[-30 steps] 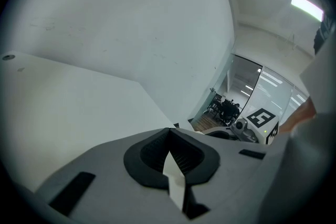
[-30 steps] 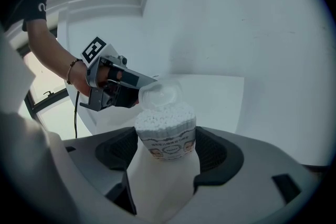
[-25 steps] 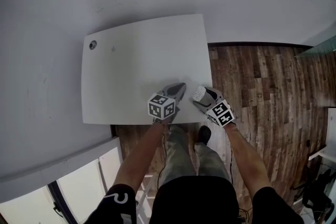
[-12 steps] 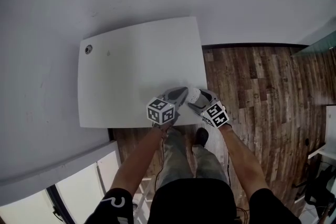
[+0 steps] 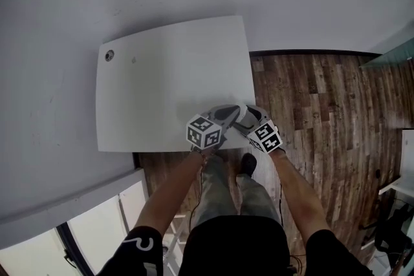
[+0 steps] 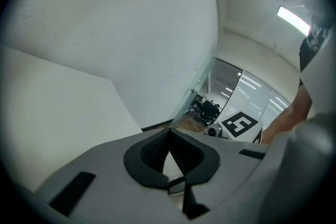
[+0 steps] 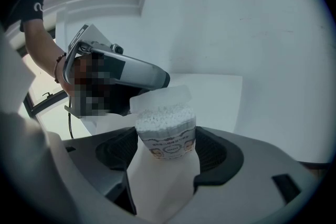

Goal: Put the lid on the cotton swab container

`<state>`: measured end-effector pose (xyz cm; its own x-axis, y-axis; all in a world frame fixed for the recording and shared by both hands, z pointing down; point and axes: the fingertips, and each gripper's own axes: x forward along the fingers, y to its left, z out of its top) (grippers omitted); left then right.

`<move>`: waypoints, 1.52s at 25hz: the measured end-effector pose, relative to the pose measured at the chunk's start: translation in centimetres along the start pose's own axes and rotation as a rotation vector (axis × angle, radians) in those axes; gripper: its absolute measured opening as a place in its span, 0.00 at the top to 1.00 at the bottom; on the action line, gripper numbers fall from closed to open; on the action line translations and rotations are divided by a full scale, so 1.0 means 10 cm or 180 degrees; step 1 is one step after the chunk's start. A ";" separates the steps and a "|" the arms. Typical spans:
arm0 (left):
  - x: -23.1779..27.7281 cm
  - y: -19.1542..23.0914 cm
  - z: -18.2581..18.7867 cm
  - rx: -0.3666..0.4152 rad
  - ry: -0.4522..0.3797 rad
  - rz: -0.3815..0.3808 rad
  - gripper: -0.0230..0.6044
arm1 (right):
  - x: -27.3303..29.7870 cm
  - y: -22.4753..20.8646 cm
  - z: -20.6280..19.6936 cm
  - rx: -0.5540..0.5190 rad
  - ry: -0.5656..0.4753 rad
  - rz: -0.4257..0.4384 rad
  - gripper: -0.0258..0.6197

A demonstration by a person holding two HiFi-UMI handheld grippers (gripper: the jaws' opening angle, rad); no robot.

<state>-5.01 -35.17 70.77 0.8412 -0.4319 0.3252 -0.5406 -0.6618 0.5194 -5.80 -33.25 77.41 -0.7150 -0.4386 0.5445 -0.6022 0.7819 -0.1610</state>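
The cotton swab container [image 7: 167, 131], a clear tub packed with white swab heads and open at the top, stands between my right gripper's [image 7: 167, 145] pads, which are shut on it. A translucent lid [image 7: 160, 98] hangs tilted just over its far rim, pinched at the tip of my left gripper [image 7: 131, 73]. In the left gripper view the left gripper [image 6: 169, 152] has its pads together, with a thin clear edge of the lid [image 6: 176, 185] low between them. In the head view the left gripper [image 5: 226, 114] and right gripper [image 5: 244, 114] meet tip to tip over the front right corner of the white table [image 5: 162, 74].
A small round grommet [image 5: 109, 55] sits at the table's far left corner. Wood floor [image 5: 323, 113] lies to the right of the table, a white wall behind it. The person's arms and legs are below the table's front edge.
The two grippers have closed the gap between them; the left one has moved right, so the tips now meet over the table's front right corner.
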 end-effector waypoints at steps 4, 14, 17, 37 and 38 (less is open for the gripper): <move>0.05 -0.04 -0.08 0.0047 0.0081 -0.0061 0.92 | -0.01 0.01 -0.01 -0.0004 0.0004 0.0003 0.41; 0.14 -0.12 -0.21 0.0370 0.0348 -0.0092 0.92 | -0.02 0.02 -0.03 0.0013 -0.0006 0.0008 0.42; 0.15 -0.13 -0.21 0.0488 0.0404 -0.0099 0.92 | -0.02 0.02 -0.02 0.0009 -0.0013 0.0020 0.42; 0.06 -0.09 -0.10 0.0606 0.0297 0.0070 0.92 | -0.24 -0.06 -0.07 0.0101 0.0007 -0.0051 0.43; 0.04 -0.09 -0.08 0.0597 0.0271 0.0099 0.92 | -0.27 -0.07 -0.07 0.0104 0.0011 -0.0066 0.43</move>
<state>-4.17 -34.28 71.07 0.8175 -0.4059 0.4085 -0.5519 -0.7548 0.3545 -3.19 -32.29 76.64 -0.7009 -0.4530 0.5509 -0.6283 0.7577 -0.1763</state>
